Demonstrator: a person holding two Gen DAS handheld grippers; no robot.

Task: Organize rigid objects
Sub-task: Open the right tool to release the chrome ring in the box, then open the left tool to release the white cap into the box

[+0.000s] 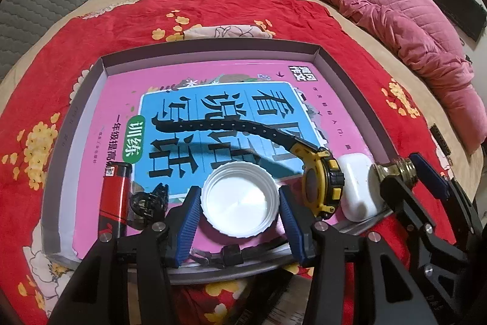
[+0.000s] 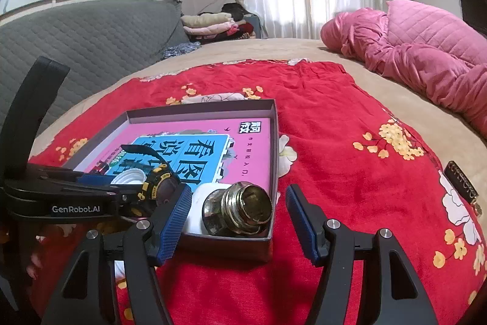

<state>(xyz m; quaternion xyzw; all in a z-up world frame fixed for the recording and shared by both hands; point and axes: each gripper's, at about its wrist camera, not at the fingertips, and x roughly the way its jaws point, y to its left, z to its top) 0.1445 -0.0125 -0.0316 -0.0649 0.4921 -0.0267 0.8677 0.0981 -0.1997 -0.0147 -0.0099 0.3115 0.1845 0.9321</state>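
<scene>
A shallow grey box point(image 1: 213, 46) lies on a red floral cloth with a pink and blue book point(image 1: 127, 99) inside it. On the book sit a red lighter point(image 1: 115, 197), a black clip point(image 1: 149, 200), a black and yellow watch point(image 1: 322, 185) and a white earbud case point(image 1: 356, 185). My left gripper point(image 1: 240, 221) is shut on a white round lid point(image 1: 240, 200), one blue pad against each side. A brass threaded fitting point(image 2: 240, 209) rests in the box's near right corner. My right gripper point(image 2: 239, 223) stands open around it, pads clear of it on both sides.
The red cloth point(image 2: 334, 127) covers a tan bed. A pink quilt point(image 2: 426, 60) is bunched at the right. A small dark tag point(image 2: 461, 180) lies on the cloth right of the box. Folded clothes point(image 2: 210, 23) and a grey headboard point(image 2: 91, 29) are at the back.
</scene>
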